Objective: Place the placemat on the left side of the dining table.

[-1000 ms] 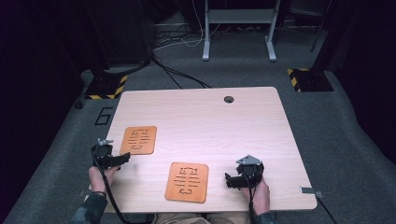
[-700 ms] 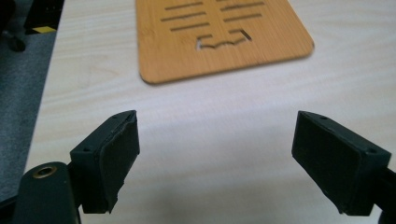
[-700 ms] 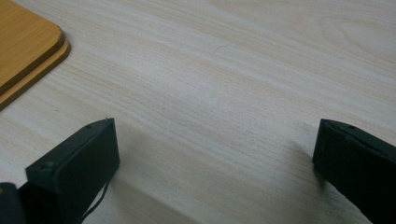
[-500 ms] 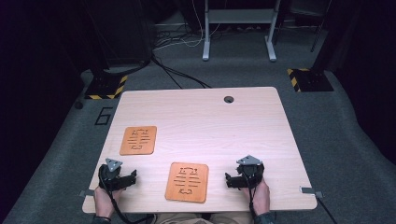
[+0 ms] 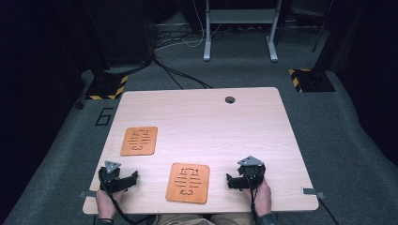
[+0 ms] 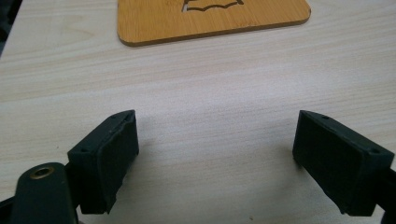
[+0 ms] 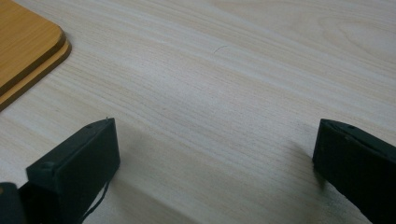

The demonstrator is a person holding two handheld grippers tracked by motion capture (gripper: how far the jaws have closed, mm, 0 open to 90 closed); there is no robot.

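The left gripper rests low on the near left part of the table, its jaws spread wide with only bare wood between them, as the left gripper view makes plain; it holds nothing. The right gripper sits at the near right, its jaws likewise wide apart and empty over the wood in the right gripper view. Between the two grippers, near the front edge, lies a slotted orange board, flat and untouched, a gap on either side. A second slotted orange board lies flat farther out on the left, just beyond the left gripper and apart from the first.
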